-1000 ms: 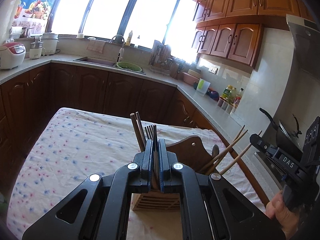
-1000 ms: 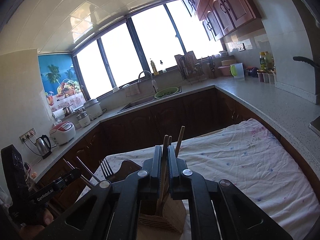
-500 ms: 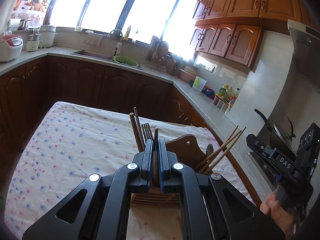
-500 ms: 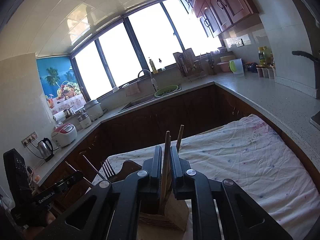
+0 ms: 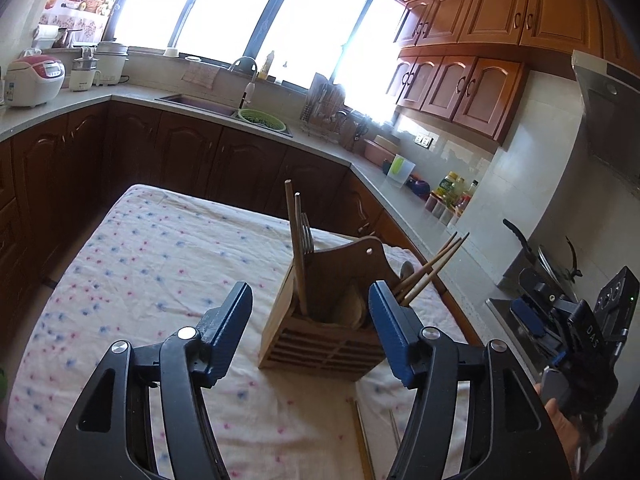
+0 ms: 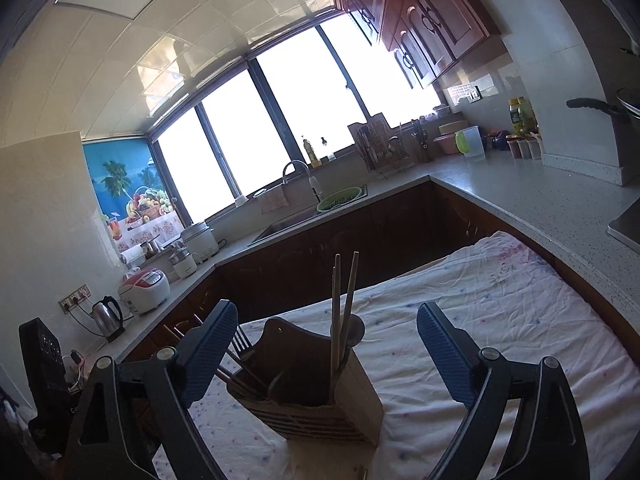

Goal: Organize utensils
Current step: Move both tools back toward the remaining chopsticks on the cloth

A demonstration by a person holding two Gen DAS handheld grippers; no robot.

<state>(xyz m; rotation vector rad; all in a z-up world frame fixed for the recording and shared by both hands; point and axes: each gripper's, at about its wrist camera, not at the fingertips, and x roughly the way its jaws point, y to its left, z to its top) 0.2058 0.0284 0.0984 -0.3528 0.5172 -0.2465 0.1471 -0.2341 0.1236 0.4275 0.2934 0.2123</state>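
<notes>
Slatted wooden utensil holder [image 5: 320, 344] with tall arched back: centre of the left wrist view, lower centre of the right wrist view [image 6: 308, 396], standing on the white cloth dotted red and blue [image 5: 152, 280].

Contents: two brown wooden chopsticks [image 5: 296, 248] upright in the left compartment, metal fork [image 5: 307, 236] beside them; further light wooden chopsticks [image 5: 430, 270] leaning out to the right.

Left gripper [image 5: 310, 336]: blue-padded jaws just opened, spread either side of the holder, nothing between the pads.
Right gripper [image 6: 324, 356]: jaws likewise just opened, wide, nothing held; pale chopsticks [image 6: 342, 312] standing free in the near compartment.

Step in hand, judged: release after dropping utensils into the holder. Next move, judged: back both tools off, then reach down for what remains on the cloth.

Left wrist view only: two thin pale sticks [image 5: 362, 440] lying on the cloth, lower centre, probably chopsticks not yet stowed; right tool and a hand [image 5: 560, 428] at lower right edge.
Right wrist view only: round bowl of a spoon [image 6: 356, 330] behind the chopsticks; steel kettle [image 6: 106, 316] at left; left tool as a dark shape at lower left.
</notes>
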